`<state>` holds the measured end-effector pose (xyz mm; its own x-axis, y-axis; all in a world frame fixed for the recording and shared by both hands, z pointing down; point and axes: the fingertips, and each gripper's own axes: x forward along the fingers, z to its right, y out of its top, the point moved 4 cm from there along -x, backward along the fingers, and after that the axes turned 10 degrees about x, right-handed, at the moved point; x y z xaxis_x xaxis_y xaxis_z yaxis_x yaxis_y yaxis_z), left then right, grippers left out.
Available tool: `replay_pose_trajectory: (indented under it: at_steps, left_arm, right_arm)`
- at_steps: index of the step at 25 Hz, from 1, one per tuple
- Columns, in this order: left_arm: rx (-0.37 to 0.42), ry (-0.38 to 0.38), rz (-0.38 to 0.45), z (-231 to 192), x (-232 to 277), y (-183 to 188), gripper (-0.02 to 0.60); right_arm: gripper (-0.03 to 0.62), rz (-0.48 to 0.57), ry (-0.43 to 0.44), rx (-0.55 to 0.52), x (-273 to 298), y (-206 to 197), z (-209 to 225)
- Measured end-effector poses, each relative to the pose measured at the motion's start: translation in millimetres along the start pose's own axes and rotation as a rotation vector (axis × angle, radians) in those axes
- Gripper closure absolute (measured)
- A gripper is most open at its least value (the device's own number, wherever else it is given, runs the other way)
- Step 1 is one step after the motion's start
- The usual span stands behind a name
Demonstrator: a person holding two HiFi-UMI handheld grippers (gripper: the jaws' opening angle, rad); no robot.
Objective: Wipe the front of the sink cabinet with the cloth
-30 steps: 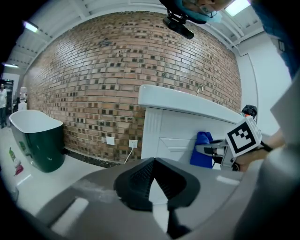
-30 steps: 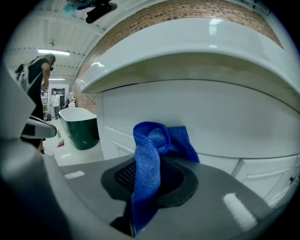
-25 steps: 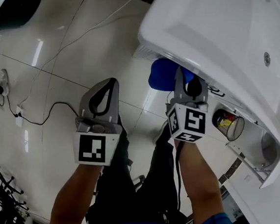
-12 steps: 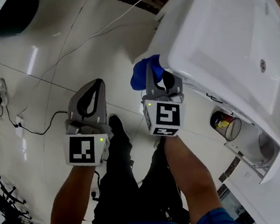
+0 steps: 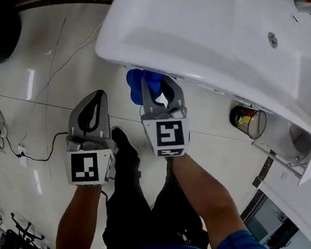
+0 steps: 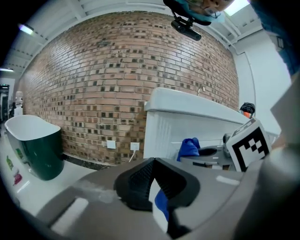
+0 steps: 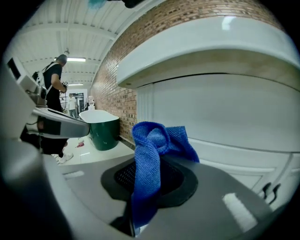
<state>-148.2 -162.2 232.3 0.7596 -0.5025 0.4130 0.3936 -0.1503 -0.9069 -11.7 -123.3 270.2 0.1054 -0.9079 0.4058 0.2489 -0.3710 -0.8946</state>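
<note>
Right gripper (image 5: 154,94) and cloth (image 5: 139,82) now tucked under the sink (image 5: 218,39) rim, no longer at its corner. Head view: left gripper (image 5: 90,107) beside it, over the floor (image 5: 52,56). Left gripper view: jaws together, empty. Right gripper view: jaws clamped on cloth (image 7: 149,159), bunched near the cabinet (image 7: 225,117) front; contact unclear.
</note>
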Motion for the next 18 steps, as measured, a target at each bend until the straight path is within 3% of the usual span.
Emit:
replay_pose_trajectory:
  at_steps: [5,11,18]
  left_arm:
    - [-0.035,-0.085,0.039,96.4,33.0,26.4,0.578]
    - [0.008,-0.220,0.052,210.6,66.4,51.1,0.578]
    - [0.085,-0.320,0.066,313.4,91.9,78.5,0.578]
  right_arm:
    - [0.511,-0.008,-0.104,0.041,-71.0,-18.0,88.9]
    - [0.511,-0.029,-0.309,0.091,-166.5,-41.6,216.4]
    - [0.511,-0.045,-0.552,0.202,-267.1,-71.6,347.5]
